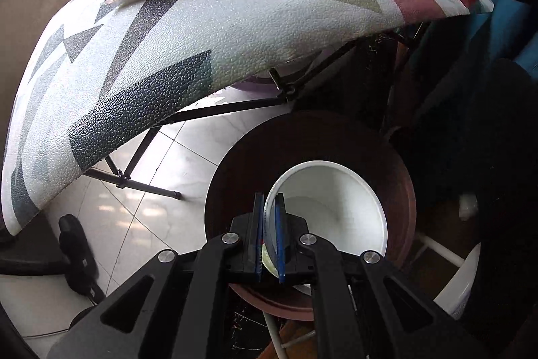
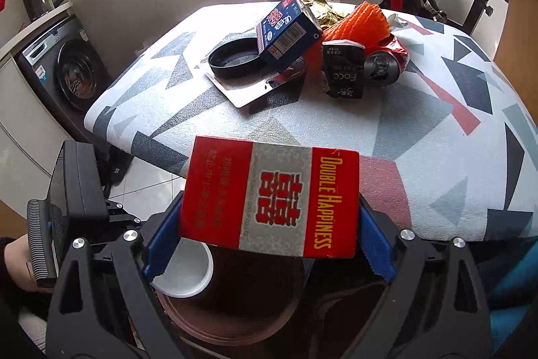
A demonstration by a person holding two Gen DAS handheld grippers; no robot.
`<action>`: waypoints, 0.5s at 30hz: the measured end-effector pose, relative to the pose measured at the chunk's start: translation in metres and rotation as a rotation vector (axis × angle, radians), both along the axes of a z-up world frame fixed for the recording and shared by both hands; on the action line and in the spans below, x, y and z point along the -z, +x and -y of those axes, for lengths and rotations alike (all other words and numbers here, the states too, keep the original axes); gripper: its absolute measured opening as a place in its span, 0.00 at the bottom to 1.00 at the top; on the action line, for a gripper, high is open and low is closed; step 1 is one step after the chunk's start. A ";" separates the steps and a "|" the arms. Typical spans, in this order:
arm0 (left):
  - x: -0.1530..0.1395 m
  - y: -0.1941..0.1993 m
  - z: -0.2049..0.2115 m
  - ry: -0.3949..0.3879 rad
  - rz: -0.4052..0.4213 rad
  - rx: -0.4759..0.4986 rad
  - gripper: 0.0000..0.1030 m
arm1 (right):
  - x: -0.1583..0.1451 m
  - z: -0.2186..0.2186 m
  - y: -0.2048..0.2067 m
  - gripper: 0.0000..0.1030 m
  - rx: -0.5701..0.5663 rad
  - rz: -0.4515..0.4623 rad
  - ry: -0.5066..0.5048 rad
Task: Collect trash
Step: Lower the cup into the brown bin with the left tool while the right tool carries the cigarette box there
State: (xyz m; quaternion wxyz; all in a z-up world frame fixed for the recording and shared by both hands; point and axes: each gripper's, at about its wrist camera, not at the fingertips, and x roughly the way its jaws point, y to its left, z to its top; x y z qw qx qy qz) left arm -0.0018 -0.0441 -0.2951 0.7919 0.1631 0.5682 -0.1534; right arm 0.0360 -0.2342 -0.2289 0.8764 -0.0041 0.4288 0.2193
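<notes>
Covering the background, the patterned table holds a trash pile with a blue carton. Below its edge sits a brown bin. The right gripper clamps a red Double Happiness cigarette box above it; the left gripper pinches a white cup's rim over the bin.

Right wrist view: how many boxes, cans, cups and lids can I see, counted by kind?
Boxes: 2 (red box, blue carton)
Cans: 1 (crushed can)
Cups: 1 (white cup)
Lids: 1 (black lid)
Total: 5
</notes>
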 end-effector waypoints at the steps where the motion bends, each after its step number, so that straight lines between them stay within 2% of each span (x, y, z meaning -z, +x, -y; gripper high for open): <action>1: 0.003 0.001 0.001 0.012 -0.009 -0.001 0.07 | 0.001 0.000 0.000 0.88 0.001 -0.004 0.001; 5: 0.023 0.008 0.004 0.073 -0.064 -0.001 0.07 | 0.005 0.001 0.003 0.88 0.004 -0.015 0.005; 9: 0.038 0.007 0.015 0.137 -0.090 0.046 0.07 | 0.007 0.004 0.005 0.88 0.012 -0.024 0.015; 14: 0.037 0.003 0.020 0.139 -0.071 0.083 0.12 | 0.009 0.009 0.007 0.88 0.022 -0.030 0.022; 15: 0.037 0.004 0.017 0.134 -0.072 0.077 0.18 | 0.009 0.011 0.007 0.88 0.024 -0.033 0.024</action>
